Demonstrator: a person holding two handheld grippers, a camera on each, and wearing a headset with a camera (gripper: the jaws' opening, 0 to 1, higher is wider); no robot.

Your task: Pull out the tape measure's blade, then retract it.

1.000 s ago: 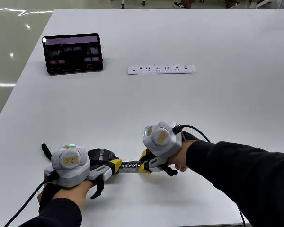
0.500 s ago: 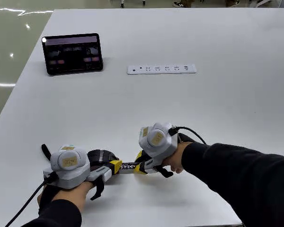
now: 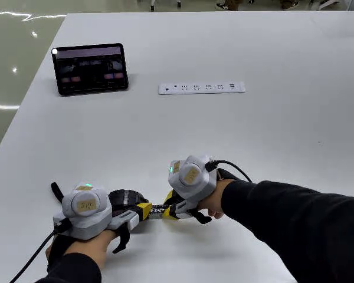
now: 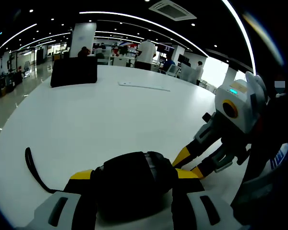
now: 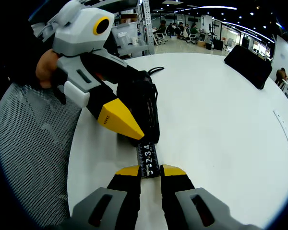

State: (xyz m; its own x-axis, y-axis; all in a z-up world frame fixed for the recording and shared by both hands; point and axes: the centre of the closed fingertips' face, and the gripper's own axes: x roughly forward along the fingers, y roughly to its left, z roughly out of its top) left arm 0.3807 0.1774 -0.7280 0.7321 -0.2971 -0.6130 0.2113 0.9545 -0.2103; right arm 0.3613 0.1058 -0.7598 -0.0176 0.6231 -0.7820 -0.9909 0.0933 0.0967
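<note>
The left tool (image 4: 134, 175) is clamping the tape (image 4: 134, 184), its two yellow-tipped jaws sitting roughly half open, pressed against either side of the black case, which is resting on the white counter (image 3: 253, 130). In the head view this tool is lying just left of the tape and the hand behind it is resting on the counter. The right tool (image 5: 149, 170) is pointing at the tape from the other side, with its jaws drawn narrow and pinching the blade (image 5: 148, 158) between their yellow tips. Only a short stretch of blade is showing between the case mouth and those tips, lying flat and straight on the counter, and the printed numbers 2, 3 and 4 are reading along it in the right gripper view. One yellow jaw tip of the left tool is sitting beside the case mouth, near where the blade is coming out. A dark strap is trailing from the tape on the side away from the blade. Well beyond the tape, a tablet (image 3: 90, 66) is standing propped and a white power strip (image 3: 202, 87) is lying flat.
</note>
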